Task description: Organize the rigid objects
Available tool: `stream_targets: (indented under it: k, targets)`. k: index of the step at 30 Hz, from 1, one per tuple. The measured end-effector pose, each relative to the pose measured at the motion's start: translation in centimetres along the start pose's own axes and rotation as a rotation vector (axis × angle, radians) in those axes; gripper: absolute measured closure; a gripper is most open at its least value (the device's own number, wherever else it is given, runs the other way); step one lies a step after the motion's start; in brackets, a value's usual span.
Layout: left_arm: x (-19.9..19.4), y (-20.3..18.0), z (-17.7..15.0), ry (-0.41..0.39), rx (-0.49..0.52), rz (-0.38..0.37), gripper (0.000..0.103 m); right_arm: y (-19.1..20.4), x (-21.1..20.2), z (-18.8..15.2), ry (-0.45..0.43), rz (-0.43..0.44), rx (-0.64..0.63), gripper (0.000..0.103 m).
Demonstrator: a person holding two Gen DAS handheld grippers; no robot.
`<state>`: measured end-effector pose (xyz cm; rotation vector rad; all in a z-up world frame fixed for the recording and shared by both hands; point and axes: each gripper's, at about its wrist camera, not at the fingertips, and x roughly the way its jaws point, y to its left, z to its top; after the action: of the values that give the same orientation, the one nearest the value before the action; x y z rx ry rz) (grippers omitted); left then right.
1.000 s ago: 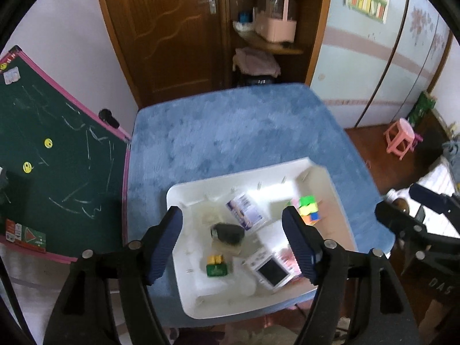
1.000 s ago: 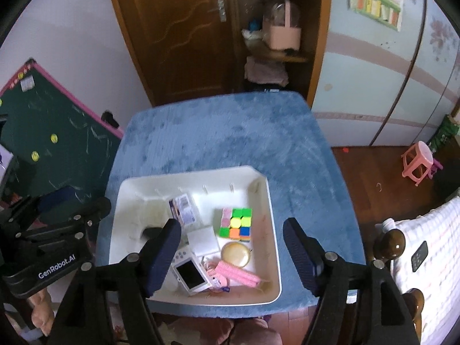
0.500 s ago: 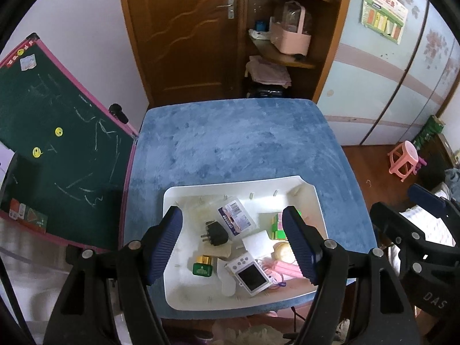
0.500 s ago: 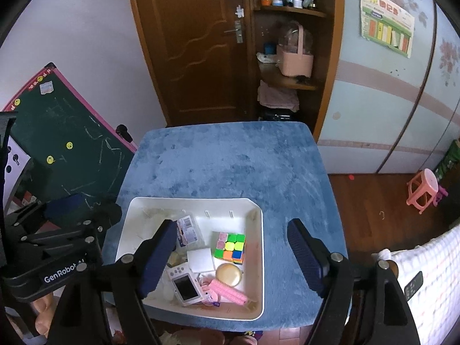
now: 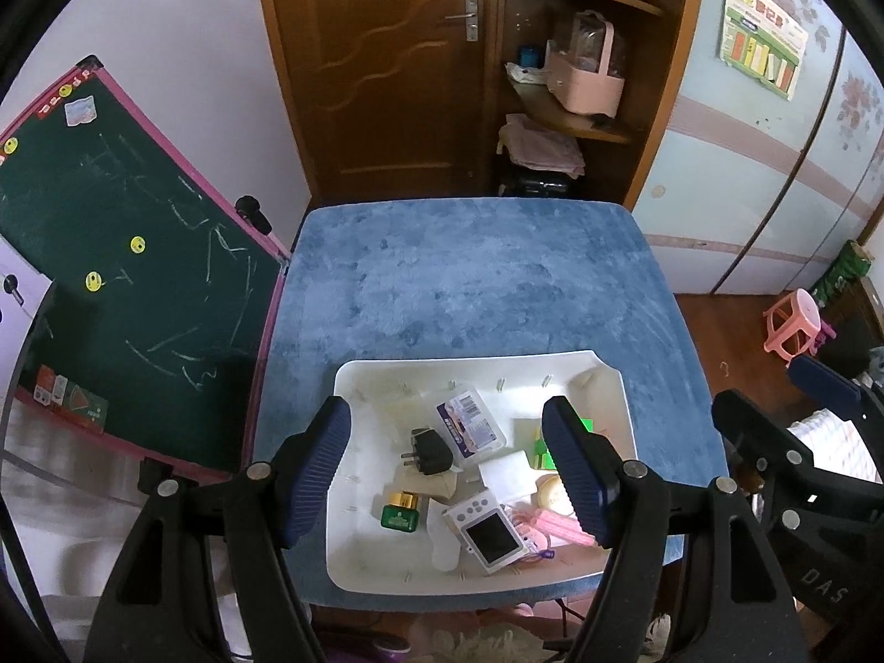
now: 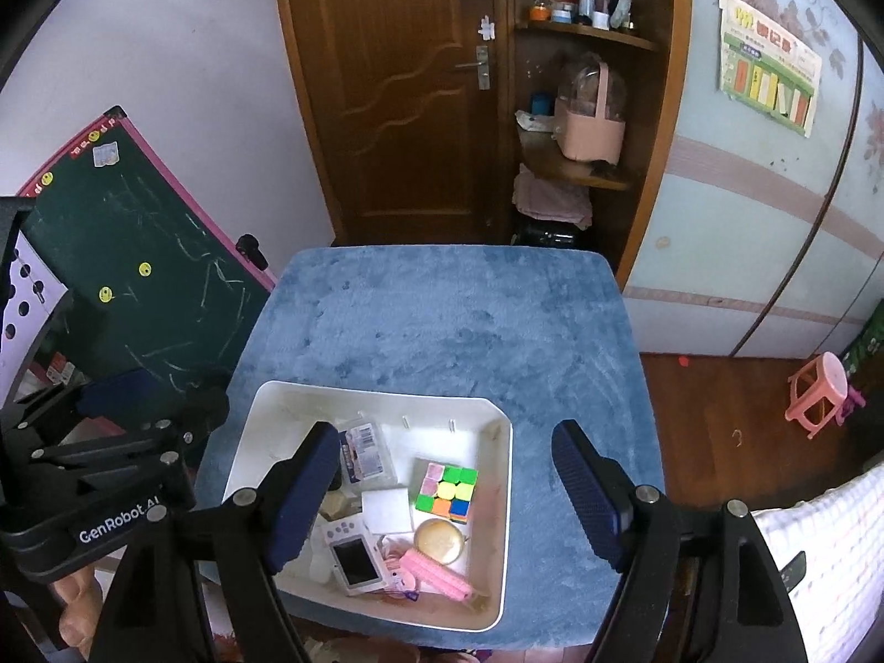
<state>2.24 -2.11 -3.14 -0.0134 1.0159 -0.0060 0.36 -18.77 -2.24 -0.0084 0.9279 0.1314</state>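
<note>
A white tray (image 5: 469, 356) sits at the near edge of the blue table. It holds a black plug (image 5: 430, 450), a clear labelled box (image 5: 469, 431), a small green and gold box (image 5: 400, 516), a white toy camera (image 5: 486, 530), a white block (image 5: 503, 472) and a pink clip (image 5: 558, 522). My left gripper (image 5: 445, 414) hangs open above the tray, holding nothing. In the right wrist view the tray (image 6: 381, 395) also shows a colour cube (image 6: 447, 492) and a round compact (image 6: 439, 541). My right gripper (image 6: 445, 442) is open and empty above the tray's right half.
The blue plush table (image 5: 469, 287) stretches bare beyond the tray. A green chalkboard (image 5: 110, 254) leans at its left side. A wooden door (image 5: 381, 72) and a corner shelf (image 5: 569, 121) stand behind. On the floor to the right are a pink stool (image 5: 793, 326) and white bedding (image 6: 817, 541).
Both views have pulled back and levelled out, so the tray looks smaller and more of the room shows. The right jaws stand slightly wider. The tray's contents have not moved.
</note>
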Motion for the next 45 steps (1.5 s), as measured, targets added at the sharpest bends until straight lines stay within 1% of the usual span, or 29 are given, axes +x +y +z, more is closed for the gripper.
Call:
stream_targets:
  k: [10,27,45]
  targets:
    - [-0.05,0.19,-0.25,0.017,-0.019,0.008,0.028,-0.30,-0.34,-0.15,-0.004,-0.015,-0.001,0.023]
    - [-0.54,0.37,-0.60,0.005,-0.019,0.044,0.028,-0.35,-0.55,-0.37,-0.005,-0.023,-0.003,0.023]
    - [-0.44,0.34,-0.60,0.006,-0.013,0.048,0.028,-0.29,-0.87,-0.53,-0.003,-0.018,0.003,0.023]
